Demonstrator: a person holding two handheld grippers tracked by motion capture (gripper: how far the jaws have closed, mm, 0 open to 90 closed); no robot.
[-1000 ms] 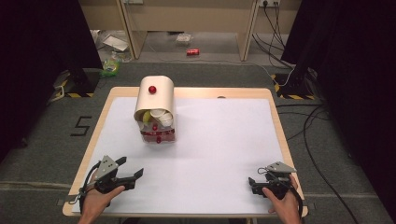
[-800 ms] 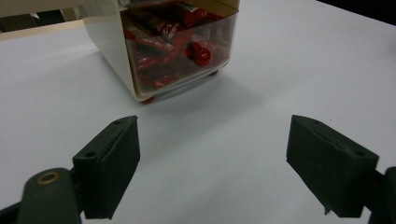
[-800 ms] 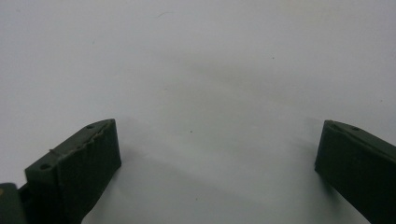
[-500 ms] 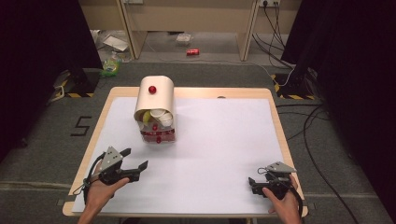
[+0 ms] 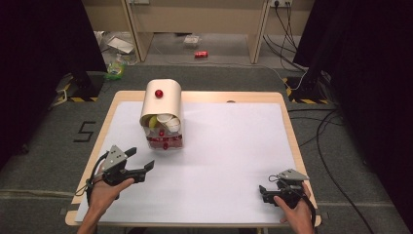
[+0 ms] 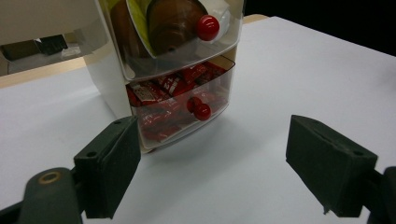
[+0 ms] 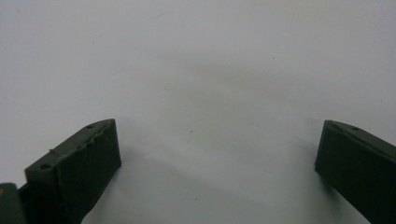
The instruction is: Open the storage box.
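A: Where is the left hand-held gripper point(image 5: 141, 165) compared with a second ago?

B: In the high view it sits further up and right of its earlier spot at the lower left, closer to the small cream plastic drawer cabinet with clear fronts and red ball knobs point(image 5: 162, 113). The jaws are spread wide, nothing between them, and the gap looks the same as before.

A: And the cabinet itself?

B: Unmoved, upper left of centre on the white tabletop point(image 5: 234, 146). It stands upright, front facing the person. In the left hand-held gripper point(image 6: 212, 154) view the cabinet point(image 6: 163, 65) occupies the upper left; its clear lower drawer packed with red packets point(image 6: 182, 105) has its red knob point(image 6: 201, 112) above the gap between the jaws, well apart from both pads.

A: Anything touching it?

B: No. Bare tabletop lies between the gripper and the cabinet.

A: The right hand-held gripper point(image 5: 265, 190)?

B: Same place at the lower right as in the earlier pictures, resting in the hand near the tabletop's edge. Its own view shows the right hand-held gripper point(image 7: 217, 158) spread open over plain white surface, holding nothing.
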